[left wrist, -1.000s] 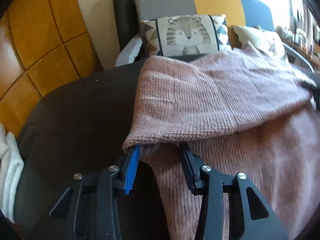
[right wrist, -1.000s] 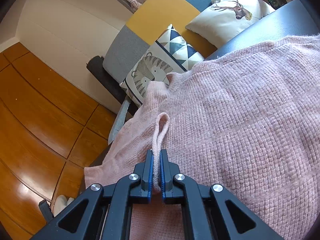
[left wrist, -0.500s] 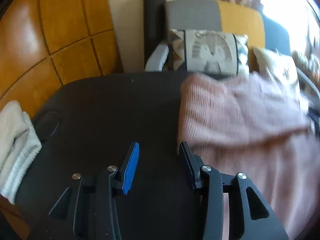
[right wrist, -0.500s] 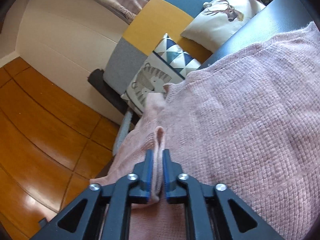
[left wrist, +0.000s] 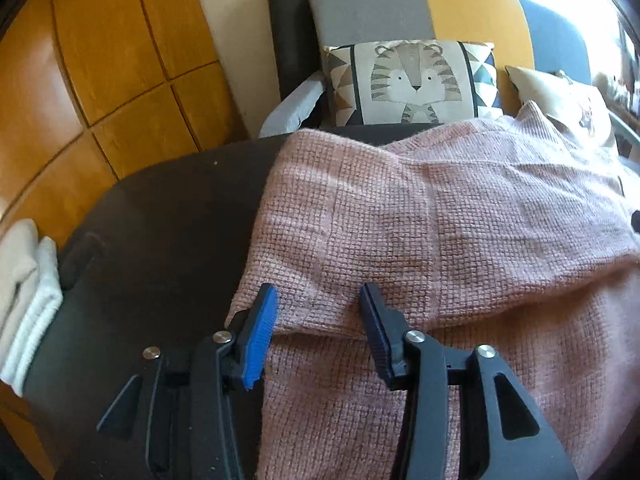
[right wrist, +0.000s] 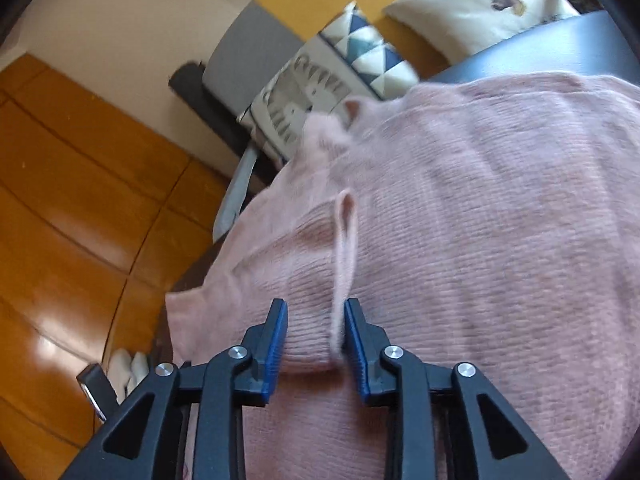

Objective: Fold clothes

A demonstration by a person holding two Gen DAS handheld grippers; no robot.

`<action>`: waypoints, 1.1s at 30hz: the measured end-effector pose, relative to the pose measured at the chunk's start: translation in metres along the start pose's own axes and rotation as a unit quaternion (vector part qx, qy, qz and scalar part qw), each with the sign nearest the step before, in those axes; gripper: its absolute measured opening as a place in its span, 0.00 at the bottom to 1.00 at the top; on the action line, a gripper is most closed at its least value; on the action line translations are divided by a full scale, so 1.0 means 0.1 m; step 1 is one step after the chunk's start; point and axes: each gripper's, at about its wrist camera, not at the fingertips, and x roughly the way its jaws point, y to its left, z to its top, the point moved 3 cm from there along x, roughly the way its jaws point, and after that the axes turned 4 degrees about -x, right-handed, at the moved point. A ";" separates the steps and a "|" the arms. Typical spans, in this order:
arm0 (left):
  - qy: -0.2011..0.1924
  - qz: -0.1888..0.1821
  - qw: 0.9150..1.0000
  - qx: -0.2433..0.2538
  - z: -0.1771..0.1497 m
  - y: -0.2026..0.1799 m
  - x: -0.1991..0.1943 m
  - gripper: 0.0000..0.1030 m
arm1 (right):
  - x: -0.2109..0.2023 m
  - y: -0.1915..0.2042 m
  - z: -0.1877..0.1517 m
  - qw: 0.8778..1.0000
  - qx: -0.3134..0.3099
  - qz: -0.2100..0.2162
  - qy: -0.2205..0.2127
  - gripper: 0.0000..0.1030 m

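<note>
1. Lying on the dark worktop, the pink sweater has 1 flap folded over.
2. Left hand-held gripper gapes over the folded edge, gripping nothing.
3. Right hand-held gripper has just been opening; a pinched ridge stands between its jaws at 12 o'clock.
4. More folds remain.

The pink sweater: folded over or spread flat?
Folded over: the pink sweater has an upper layer whose edge lies across the layer beneath, near the left fingers.

You've got one pink waffle-knit sweater spread on the dark table, folded over itself: the upper layer's edge runs across the lower one. A raised pinched ridge stands up along the fold. Its far end reaches the table's back edge.
</note>
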 end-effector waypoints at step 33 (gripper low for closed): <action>0.061 -0.096 0.990 -0.085 0.85 0.42 0.82 0.88 | -0.23 -0.13 -0.15 0.995 0.005 -0.055 -0.088 0.02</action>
